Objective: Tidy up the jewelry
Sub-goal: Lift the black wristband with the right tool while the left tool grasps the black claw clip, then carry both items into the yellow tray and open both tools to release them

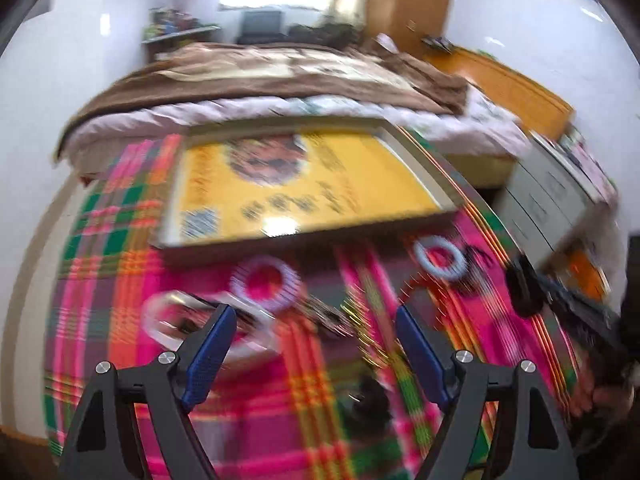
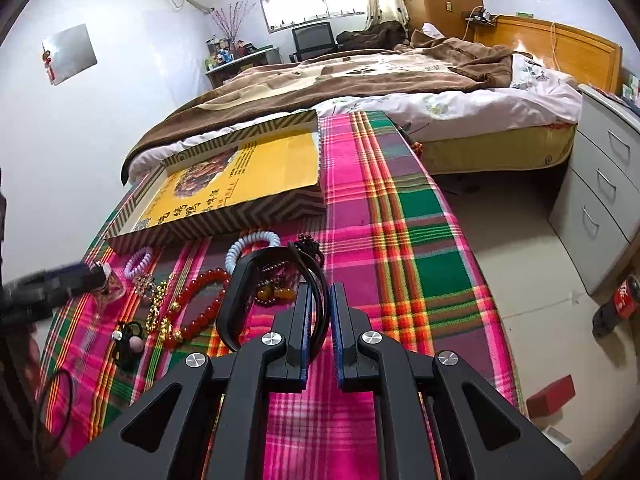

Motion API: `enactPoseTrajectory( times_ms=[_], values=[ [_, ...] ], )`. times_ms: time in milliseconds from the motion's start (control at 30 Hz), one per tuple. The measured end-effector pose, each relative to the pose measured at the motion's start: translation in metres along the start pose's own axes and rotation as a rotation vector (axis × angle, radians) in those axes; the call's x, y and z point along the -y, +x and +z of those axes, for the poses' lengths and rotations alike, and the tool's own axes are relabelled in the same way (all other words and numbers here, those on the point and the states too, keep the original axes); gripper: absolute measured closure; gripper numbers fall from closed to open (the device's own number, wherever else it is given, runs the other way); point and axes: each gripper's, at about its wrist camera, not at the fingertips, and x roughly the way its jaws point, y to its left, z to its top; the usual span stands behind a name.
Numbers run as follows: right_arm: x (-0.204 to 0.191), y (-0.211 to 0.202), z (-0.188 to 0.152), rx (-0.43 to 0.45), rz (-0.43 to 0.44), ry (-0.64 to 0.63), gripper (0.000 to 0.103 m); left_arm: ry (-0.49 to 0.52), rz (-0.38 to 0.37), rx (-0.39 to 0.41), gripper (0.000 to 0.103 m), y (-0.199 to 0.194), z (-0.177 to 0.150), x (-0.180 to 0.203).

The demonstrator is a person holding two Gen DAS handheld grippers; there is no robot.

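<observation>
gripping a black headband point(image 2: 256, 284), the right gripper point(image 2: 320, 312) has its jaws nearly together on one thin end of the band, the arc hanging over the jewelry heap on the plaid cloth point(image 2: 400, 216). to do this well, i'd judge the band should be lifted level and carried to the yellow box lid point(image 2: 280, 160) just beyond, without its free end snagging the red bead bracelet point(image 2: 200, 300) or gold chain point(image 2: 156, 312) under it. the left gripper point(image 1: 312, 344) hangs with jaws wide apart, holding nothing, near a clear bangle point(image 1: 168, 316) and a coiled hair tie point(image 1: 266, 284). its view is badly smeared, so small pieces there can't be identified.
</observation>
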Motion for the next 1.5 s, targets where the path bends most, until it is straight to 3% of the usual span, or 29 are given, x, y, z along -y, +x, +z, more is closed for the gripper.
enactPoseTrajectory(
  times_ms=[167, 367, 567, 733, 1167, 1500],
  values=[
    [0.002, -0.003, -0.005, -0.005, 0.019, -0.004, 0.094, 0.052, -0.012, -0.093, 0.022, 0.010, -0.033, 0.022],
    [0.000, -0.006, -0.008, 0.001, 0.031, -0.010, 0.094, 0.040, 0.002, -0.130, 0.024, 0.018, -0.049, 0.030],
    [0.002, -0.008, -0.009, 0.000, 0.033, -0.004, 0.094, 0.037, 0.018, -0.127, 0.042, 0.021, -0.049, 0.034],
    [0.001, -0.012, -0.008, 0.005, 0.031, -0.007, 0.094, 0.039, 0.009, -0.121, 0.071, 0.021, -0.045, 0.032],
    [-0.012, -0.029, 0.006, 0.044, 0.015, -0.035, 0.094, 0.015, -0.014, -0.056, 0.072, -0.002, -0.032, 0.020],
    [-0.026, -0.028, 0.050, 0.085, 0.027, -0.085, 0.094, -0.023, 0.001, 0.056, 0.072, -0.035, 0.014, -0.011]
  ],
)
